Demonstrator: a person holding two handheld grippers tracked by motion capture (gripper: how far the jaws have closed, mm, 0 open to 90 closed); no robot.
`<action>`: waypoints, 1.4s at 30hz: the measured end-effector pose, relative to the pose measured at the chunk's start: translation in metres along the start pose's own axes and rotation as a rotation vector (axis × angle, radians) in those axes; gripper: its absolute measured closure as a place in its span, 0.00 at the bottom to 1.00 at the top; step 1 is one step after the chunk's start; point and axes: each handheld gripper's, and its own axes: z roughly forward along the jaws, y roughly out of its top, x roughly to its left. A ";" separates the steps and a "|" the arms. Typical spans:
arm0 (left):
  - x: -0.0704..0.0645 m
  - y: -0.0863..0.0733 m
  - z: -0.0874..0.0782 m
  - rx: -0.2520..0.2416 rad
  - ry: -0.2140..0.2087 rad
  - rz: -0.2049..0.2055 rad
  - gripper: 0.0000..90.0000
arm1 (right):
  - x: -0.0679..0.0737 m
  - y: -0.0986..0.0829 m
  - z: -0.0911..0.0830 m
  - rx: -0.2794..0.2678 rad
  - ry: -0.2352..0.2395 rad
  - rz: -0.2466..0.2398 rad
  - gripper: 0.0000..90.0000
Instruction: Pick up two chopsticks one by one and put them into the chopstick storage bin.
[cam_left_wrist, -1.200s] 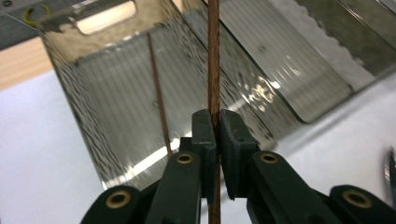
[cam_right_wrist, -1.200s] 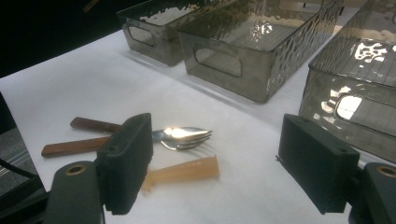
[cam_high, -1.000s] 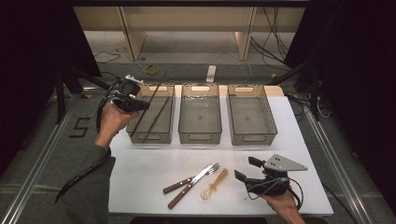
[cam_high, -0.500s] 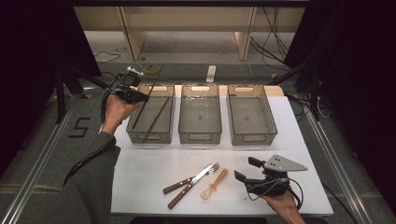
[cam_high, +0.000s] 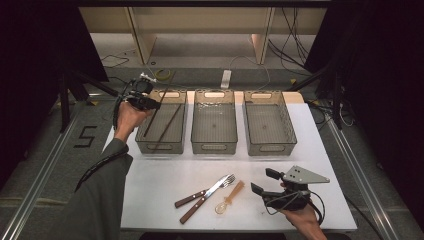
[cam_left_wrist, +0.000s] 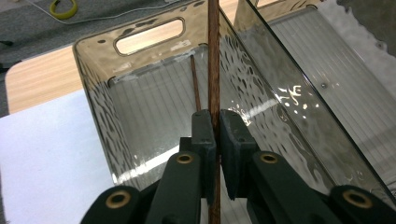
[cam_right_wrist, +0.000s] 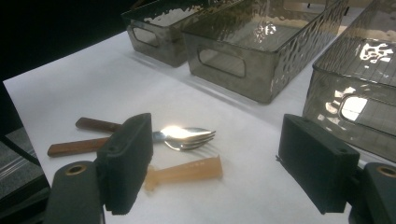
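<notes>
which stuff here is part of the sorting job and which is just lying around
In the job:
- left gripper, shut on a chopstick
- left bin, with another chopstick in it
- middle bin and right bin
- two forks and plastic spoon on the table
- right gripper, open

Lying about:
- yellow ring and cables on the floor
</notes>
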 end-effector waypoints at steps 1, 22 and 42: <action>0.000 -0.001 0.001 -0.007 0.001 -0.003 0.94 | 0.000 0.000 0.000 0.000 0.000 0.002 0.30; 0.004 -0.018 0.010 0.034 -0.037 -0.062 0.66 | 0.000 0.000 0.000 0.001 -0.003 0.001 0.30; -0.059 -0.066 -0.050 -0.088 -0.190 -0.005 0.29 | 0.001 0.000 0.002 0.012 0.006 -0.009 0.30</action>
